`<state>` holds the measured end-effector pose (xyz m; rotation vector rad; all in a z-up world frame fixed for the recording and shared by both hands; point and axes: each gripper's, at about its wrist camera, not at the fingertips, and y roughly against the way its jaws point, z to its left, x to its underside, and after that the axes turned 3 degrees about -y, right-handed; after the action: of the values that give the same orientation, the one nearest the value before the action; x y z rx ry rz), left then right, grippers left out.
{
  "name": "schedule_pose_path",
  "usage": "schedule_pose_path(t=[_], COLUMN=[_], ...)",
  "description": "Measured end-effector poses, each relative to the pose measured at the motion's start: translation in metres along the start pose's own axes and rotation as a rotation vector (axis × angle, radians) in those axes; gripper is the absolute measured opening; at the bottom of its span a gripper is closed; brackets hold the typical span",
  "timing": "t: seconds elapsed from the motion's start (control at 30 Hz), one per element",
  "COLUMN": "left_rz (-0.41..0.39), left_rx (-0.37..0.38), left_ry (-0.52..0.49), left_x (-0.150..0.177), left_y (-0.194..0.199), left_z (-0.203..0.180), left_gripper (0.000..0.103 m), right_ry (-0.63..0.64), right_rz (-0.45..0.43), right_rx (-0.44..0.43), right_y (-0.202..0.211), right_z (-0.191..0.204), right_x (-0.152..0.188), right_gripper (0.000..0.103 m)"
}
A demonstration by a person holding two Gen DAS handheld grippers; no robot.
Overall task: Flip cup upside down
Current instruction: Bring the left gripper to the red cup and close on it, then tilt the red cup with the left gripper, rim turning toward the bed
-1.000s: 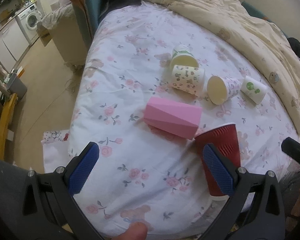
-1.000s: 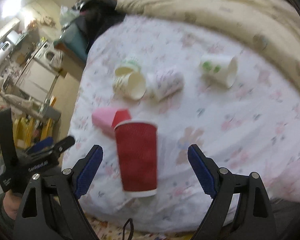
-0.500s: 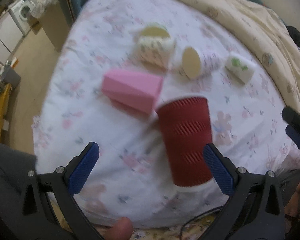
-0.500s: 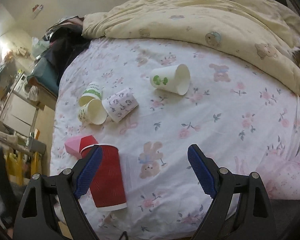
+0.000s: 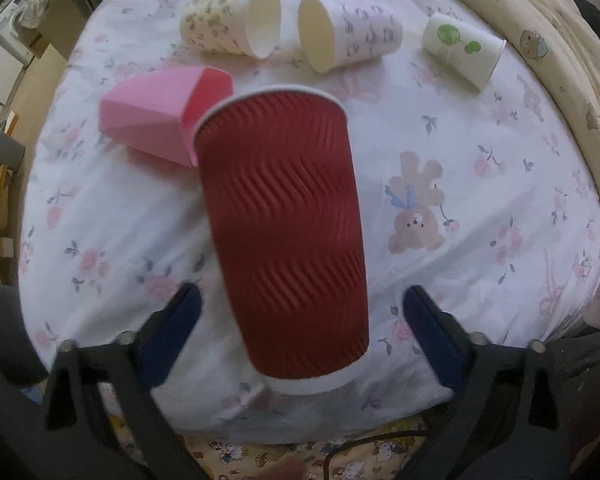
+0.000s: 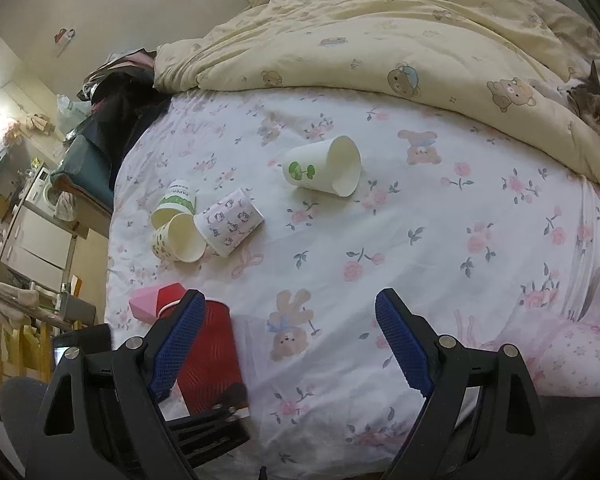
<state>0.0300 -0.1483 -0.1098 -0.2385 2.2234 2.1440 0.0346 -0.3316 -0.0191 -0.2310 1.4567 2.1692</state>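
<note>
The red ribbed paper cup (image 5: 284, 236) is seen upright on the floral bedsheet (image 5: 480, 184), between the wide-open fingers of the left gripper (image 5: 300, 336), untouched. The right gripper (image 6: 288, 344) is also held open and empty, the cup being at its 9 o'clock. A pink faceted cup (image 5: 156, 120) lies at 11 o'clock of the red cup.

On my feeds: bed sheet (image 6: 420, 240), white with floral and bear print. Pink faceted cup (image 5: 156, 120) lies on its side. Beyond it, two patterned paper cups (image 5: 228, 28) (image 5: 352, 32) also lie on their sides, mouths facing each other, near but apart. A green-banded cup (image 6: 176, 200) lies just behind them. White cup with green print (image 6: 324, 168) lies apart to the right. Yellow bear-print duvet (image 6: 400, 40) is bunched at the far side; a cat (image 6: 592, 100) rests on it.
</note>
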Motion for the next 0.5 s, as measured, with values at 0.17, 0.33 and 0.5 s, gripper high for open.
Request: schedule_pose_path(t=[0.17, 0.33, 0.5], left_rz=[0.041, 0.005, -0.016], left_rx=[0.021, 0.059, 0.086], left_ry=[-0.006, 0.0, -0.036], left_x=[0.002, 0.006, 0.013], left_y=[-0.011, -0.005, 0.01], left_z=[-0.005, -0.001, 0.004], left_gripper=[0.069, 0.066, 0.065], right_ry=[-0.015, -0.02, -0.03], right_rz=[0.017, 0.024, 0.032], right_rx=[-0.016, -0.024, -0.032], right_y=[-0.003, -0.004, -0.006], right_z=[-0.003, -0.002, -0.004], right_x=[-0.001, -0.001, -0.001], right_gripper=[0.089, 0.089, 0.089])
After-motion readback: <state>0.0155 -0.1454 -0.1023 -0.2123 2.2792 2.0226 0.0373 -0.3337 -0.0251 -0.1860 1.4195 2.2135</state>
